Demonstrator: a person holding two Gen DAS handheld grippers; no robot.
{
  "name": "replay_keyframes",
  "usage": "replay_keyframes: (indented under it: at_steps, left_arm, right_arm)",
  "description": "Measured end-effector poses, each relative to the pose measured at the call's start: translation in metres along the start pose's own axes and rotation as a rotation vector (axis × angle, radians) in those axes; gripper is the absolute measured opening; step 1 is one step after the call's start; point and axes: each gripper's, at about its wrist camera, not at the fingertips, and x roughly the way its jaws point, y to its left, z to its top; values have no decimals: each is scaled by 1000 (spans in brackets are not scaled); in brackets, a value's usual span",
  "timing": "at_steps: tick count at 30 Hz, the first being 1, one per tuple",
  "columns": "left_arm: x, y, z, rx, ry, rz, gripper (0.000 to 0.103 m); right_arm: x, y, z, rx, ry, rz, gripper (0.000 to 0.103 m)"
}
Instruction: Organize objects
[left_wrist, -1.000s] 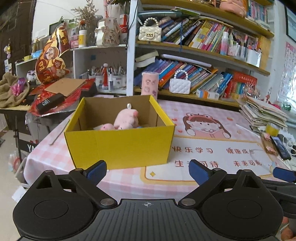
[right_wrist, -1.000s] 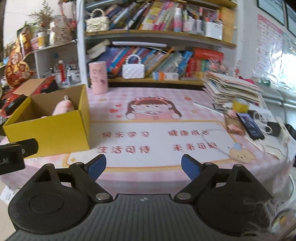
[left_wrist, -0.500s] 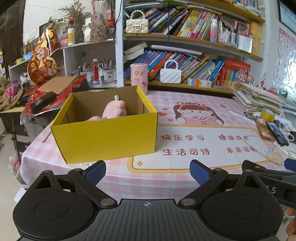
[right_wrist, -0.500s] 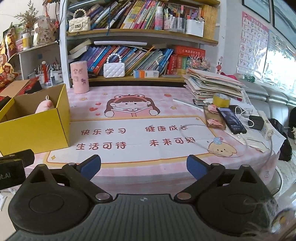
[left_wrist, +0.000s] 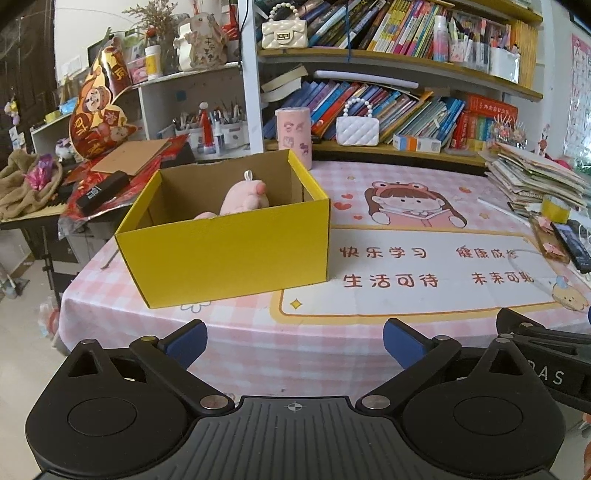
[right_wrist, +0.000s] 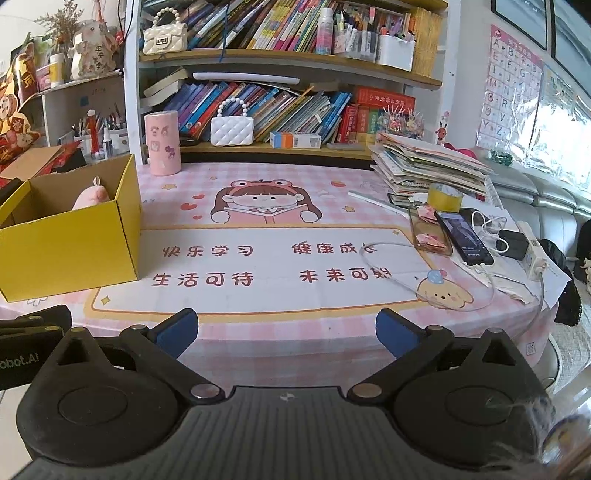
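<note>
A yellow cardboard box (left_wrist: 229, 254) stands open on the left part of the table, and it also shows in the right wrist view (right_wrist: 70, 247). A pink plush toy (left_wrist: 243, 197) lies inside it, also seen in the right wrist view (right_wrist: 90, 197). My left gripper (left_wrist: 294, 341) is open and empty, held off the table's front edge, well short of the box. My right gripper (right_wrist: 286, 332) is open and empty, also in front of the table edge, to the right of the box.
A pink cylinder (right_wrist: 162, 144) stands at the back by the bookshelf (right_wrist: 288, 55). A stack of papers (right_wrist: 428, 166), tape roll (right_wrist: 445, 197), phones (right_wrist: 463, 238) and cables (right_wrist: 476, 275) crowd the table's right side. A printed mat (right_wrist: 280, 266) covers the middle.
Both grippers have drawn back from the table and away from the box, so more of the table shows. Both stay open and empty.
</note>
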Motion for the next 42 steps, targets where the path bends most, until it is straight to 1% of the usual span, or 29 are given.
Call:
replay_keyframes:
  at_steps: [10,27,31,35,42]
  left_arm:
    - [1,-1,-1,12,9,23,103]
    - [2,0,-4,2,25,16,103]
    - [4,1,-5,-3,33,18,103]
    - [4,0,-5,-4,36,36,103]
    - [5,0,-4,-6,39,30,103]
  right_arm:
    - [1,2,-2,-4,8,-2,103]
    - [3,2,-4,-4,16,-2,103]
    - [5,2,-6,-5,21,-2,103]
    - [7,2,-7,-6,27,3,103]
    - [7,1,-7,-4,32,4,103]
